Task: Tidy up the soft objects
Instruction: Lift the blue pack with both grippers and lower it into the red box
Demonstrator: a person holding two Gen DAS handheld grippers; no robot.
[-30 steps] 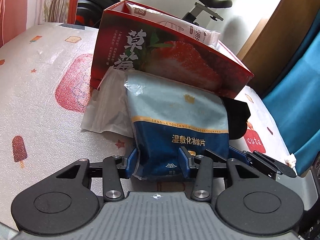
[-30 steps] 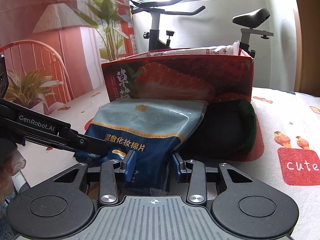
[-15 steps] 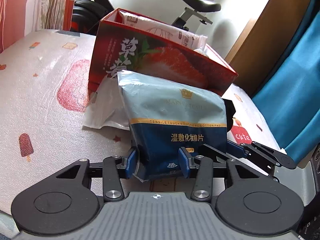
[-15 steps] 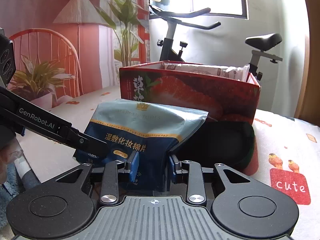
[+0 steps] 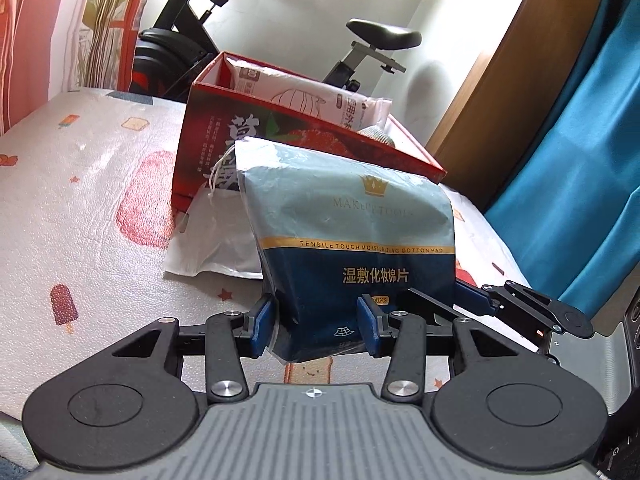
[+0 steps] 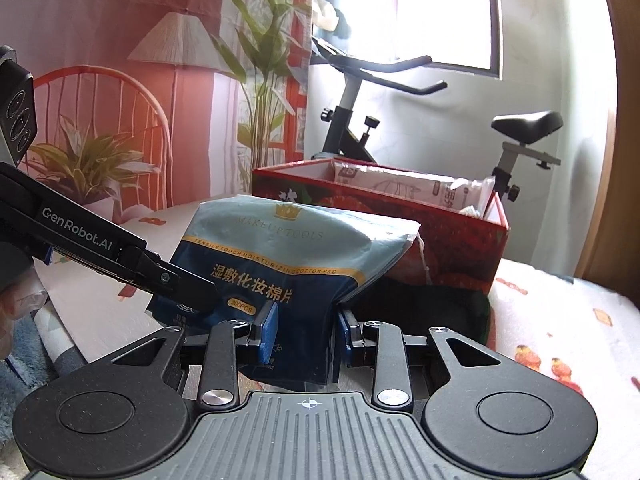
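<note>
In front of the strawberry box: both tools are carrying the cotton pad bag [image 5: 352,248] clear of the desk [image 5: 80,208].
Left tool [image 5: 316,326]: clamping the bag's bottom edge.
Right tool [image 6: 306,330]: clamping it too.
Strawberry box [image 5: 304,136]: already holding a white pack [image 5: 304,96].
Waiting: white plastic bag [image 5: 216,240], black pouch [image 6: 420,306].

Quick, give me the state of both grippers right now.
Left gripper: shut on the blue plastic cotton pad bag, at its bottom edge.
Right gripper: shut on the same bag's bottom edge.
</note>
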